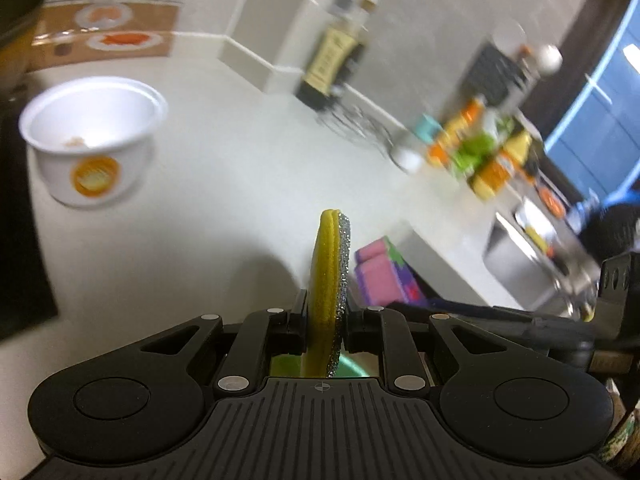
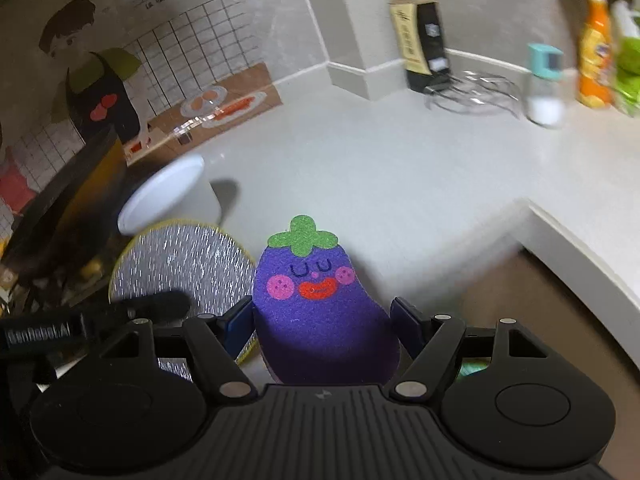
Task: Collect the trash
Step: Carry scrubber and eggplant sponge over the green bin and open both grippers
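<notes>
My left gripper (image 1: 325, 320) is shut on a round yellow sponge with a silver scouring face (image 1: 329, 280), held edge-on above the white counter (image 1: 240, 152). The same sponge shows in the right wrist view (image 2: 184, 268), just left of my right gripper. My right gripper (image 2: 324, 316) is shut on a purple eggplant-shaped sponge (image 2: 316, 300) with a face and green stem; it shows in the left wrist view (image 1: 380, 276) to the right. A white disposable bowl (image 1: 94, 140) with an orange label and crumbs inside stands at the left on the counter, also in the right wrist view (image 2: 168, 196).
A dark sauce bottle (image 2: 420, 40), a wire rack (image 2: 476, 94), a salt shaker (image 2: 544, 84) and orange and green bottles (image 2: 596, 52) line the back wall. A black pan (image 2: 68, 196) sits at the left. A steel sink (image 1: 532, 272) lies at the right. The counter edge (image 2: 580, 248) runs at the right.
</notes>
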`<state>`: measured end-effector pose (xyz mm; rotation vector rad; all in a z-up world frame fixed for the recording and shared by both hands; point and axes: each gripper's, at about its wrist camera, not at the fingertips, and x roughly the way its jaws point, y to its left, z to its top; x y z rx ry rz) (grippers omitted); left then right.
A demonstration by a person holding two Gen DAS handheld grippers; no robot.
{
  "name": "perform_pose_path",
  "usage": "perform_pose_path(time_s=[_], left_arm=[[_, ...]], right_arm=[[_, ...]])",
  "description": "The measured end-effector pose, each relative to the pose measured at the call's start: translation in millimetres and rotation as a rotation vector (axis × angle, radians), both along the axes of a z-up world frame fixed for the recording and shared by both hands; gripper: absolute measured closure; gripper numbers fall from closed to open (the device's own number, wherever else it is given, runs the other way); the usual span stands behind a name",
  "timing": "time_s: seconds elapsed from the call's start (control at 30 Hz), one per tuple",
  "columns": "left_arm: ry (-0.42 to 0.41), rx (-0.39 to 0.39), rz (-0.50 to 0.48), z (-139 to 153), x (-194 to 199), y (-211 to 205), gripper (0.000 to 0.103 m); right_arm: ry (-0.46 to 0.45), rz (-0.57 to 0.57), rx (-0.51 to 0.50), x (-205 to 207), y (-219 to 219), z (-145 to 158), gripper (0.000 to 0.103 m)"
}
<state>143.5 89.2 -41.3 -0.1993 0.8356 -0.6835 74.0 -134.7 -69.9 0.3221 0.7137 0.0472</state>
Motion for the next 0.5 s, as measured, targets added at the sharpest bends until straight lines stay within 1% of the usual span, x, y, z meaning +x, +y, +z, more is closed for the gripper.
perform_pose_path(time_s=[0.1,0.17,0.23,0.37,0.43,0.5], left_arm=[[0.019,0.047,-0.024,-9.7,-21.6,-19.2,0.083],[0.055,0.064,-0.031,-21.8,-30.8,-27.9,0.083],[0.110,0.086,-0.036,-40.0,-36.6,-37.5,0.083],[0.285,0.145,-0.076,-96.3,-34.4,-64.1,0.083],[0.378,0.166,-0.091,-129.1,-27.8,-80.1,0.083],[0.468,0.177,-0.092,-162.8,-20.4,-95.1,0.083]], right_arm=[[0.002,-0.008,0.017,-35.4,-12.7,-14.9,0.029],[0.005,-0.033,0.015,-55.2,-24.7,-27.7,0.029],[0.018,-0.080,0.000,-70.6,-37.5,-41.3,0.029],[0.042,-0.241,-0.073,-107.4,-66.7,-69.3,0.029],[0.081,-0.317,-0.058,-127.6,-83.3,-87.7,0.029],[0.143,-0.386,-0.024,-148.0,-98.5,-108.5,0.029]])
